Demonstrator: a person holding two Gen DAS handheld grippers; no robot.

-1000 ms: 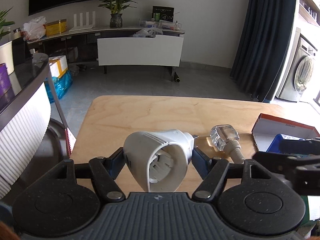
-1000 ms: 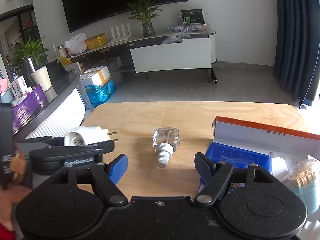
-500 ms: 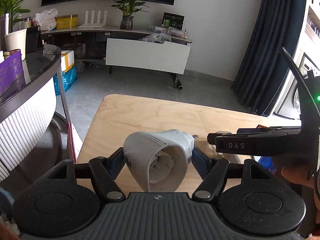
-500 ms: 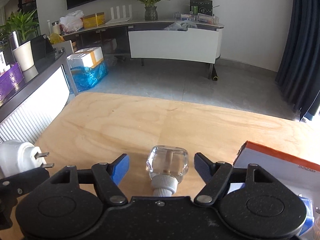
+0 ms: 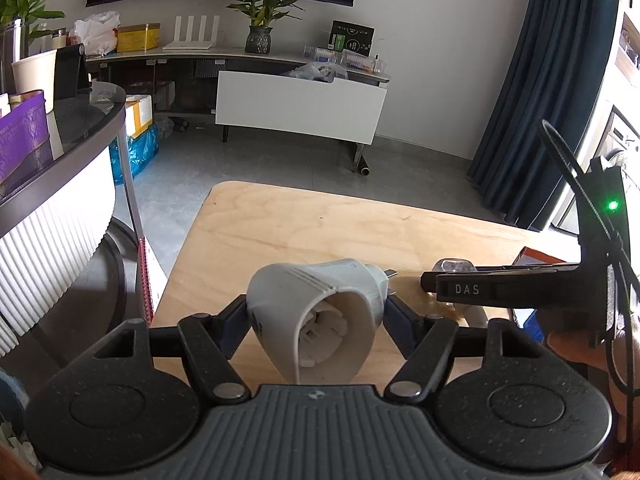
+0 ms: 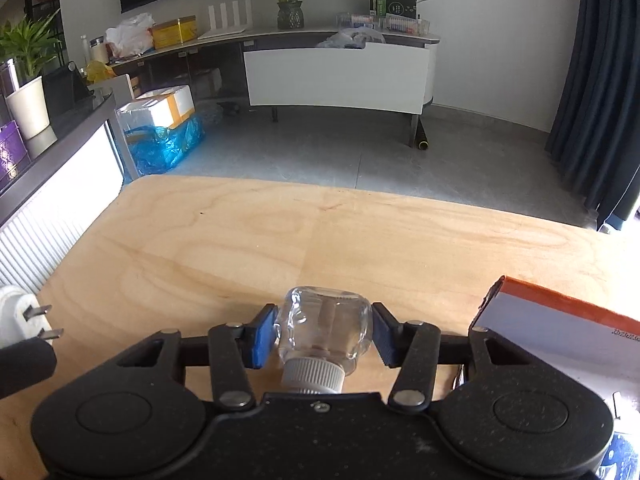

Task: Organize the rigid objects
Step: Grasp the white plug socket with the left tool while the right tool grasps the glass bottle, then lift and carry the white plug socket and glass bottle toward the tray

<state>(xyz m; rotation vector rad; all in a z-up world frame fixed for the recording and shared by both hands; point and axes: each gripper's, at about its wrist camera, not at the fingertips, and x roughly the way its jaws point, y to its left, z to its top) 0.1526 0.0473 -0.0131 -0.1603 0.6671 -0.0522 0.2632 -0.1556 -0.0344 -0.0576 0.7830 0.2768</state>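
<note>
At lower centre, my left hand-held gripper (image 5: 316,320) grasps the white plug-in heater (image 5: 320,320) above the table (image 5: 300,232). My right hand-held gripper (image 6: 324,334) has its pads against the clear bottle (image 6: 324,330); I judge lifting toward the orange-edged box (image 6: 560,320) comes next.

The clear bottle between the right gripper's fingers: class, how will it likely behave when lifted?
The clear bottle looks rigid, so it should hold shape. Its glossy, rounded sides may slip against the blue pads. It appears nearly empty, so probably light.

White plug-in device (image 5: 320,316) held aloft, clear bottle (image 6: 323,330) lying, possibly clamped
</note>
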